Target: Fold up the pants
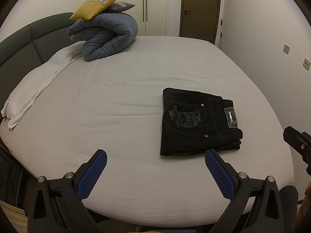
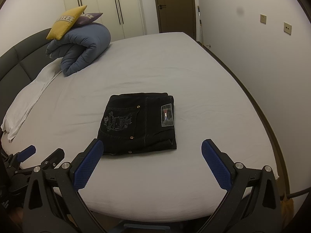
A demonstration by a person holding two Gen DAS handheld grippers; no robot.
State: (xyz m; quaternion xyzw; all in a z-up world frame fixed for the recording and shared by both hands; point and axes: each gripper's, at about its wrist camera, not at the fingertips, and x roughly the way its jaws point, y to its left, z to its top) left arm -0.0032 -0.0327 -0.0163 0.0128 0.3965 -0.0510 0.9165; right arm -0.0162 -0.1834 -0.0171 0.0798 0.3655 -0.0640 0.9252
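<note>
Black pants folded into a compact stack, frame centre, on the bed. Left tool and right tool both spread, empty, at bottom of frame.

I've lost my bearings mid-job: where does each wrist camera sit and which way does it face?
Left wrist: rides the left claw near the bed's near edge, facing the headboard end; folded pants lie ahead to its right. Its open blue fingers and the right claw's tip show.
Right wrist: rides the right claw, facing the same way; pants almost straight ahead. Its open fingers show, and the left claw at lower left.
Shared: pants, bed, rolled blue duvet, yellow cushion, door.
</note>
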